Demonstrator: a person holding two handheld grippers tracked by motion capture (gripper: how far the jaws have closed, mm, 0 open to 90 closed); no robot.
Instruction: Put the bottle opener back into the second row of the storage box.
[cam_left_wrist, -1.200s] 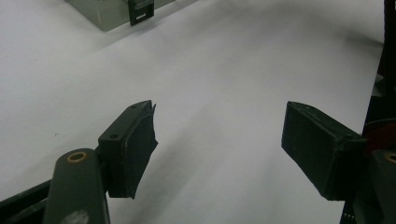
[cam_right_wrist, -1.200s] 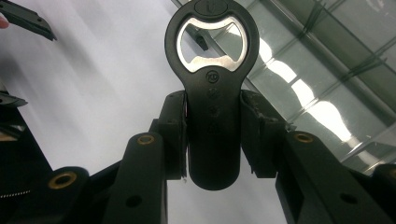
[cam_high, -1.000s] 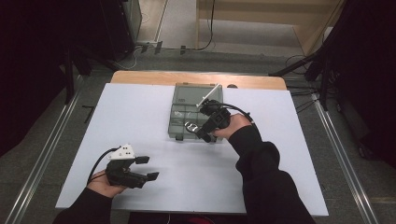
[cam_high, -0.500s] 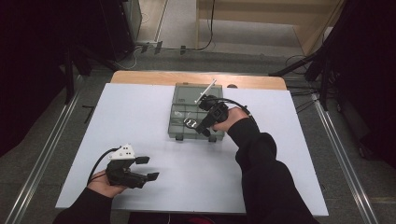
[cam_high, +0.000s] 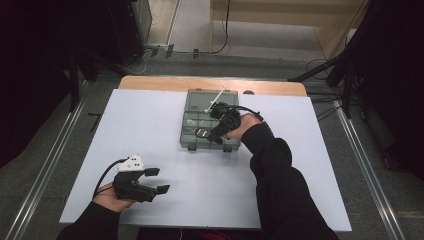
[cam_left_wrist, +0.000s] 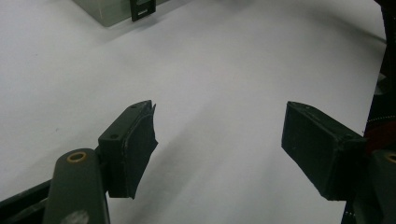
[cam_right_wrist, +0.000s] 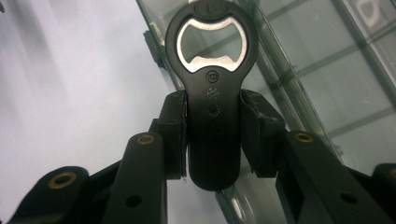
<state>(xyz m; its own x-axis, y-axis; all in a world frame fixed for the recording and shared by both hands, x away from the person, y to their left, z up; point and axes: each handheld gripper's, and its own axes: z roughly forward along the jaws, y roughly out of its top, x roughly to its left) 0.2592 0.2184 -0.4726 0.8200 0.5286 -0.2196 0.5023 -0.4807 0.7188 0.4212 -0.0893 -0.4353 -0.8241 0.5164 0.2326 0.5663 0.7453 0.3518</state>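
Note:
My right gripper (cam_right_wrist: 213, 135) is shut on the handle of a black bottle opener (cam_right_wrist: 212, 65) with a metal head. It holds the opener over the clear compartment box (cam_right_wrist: 327, 79). In the high view the right gripper (cam_high: 216, 133) hovers above the box (cam_high: 197, 102) in the middle of the table, the bottle opener (cam_high: 202, 133) sticking out to its left. My left gripper (cam_high: 155, 181) rests near the table's front left, open with nothing between its jaws. In the left gripper view the left gripper (cam_left_wrist: 217, 144) faces bare white tabletop, its pads (cam_left_wrist: 135, 140) wide apart.
The white table top (cam_high: 150, 130) lies on a wooden board. A thin white rod (cam_high: 216, 99) leans at the box's far right edge. A corner of the box with a black latch (cam_left_wrist: 142, 8) appears at the top of the left gripper view. Metal rails run along both sides.
My right gripper with the bottle opener has moved farther over the box and slightly away from the person. The left gripper has stayed put.

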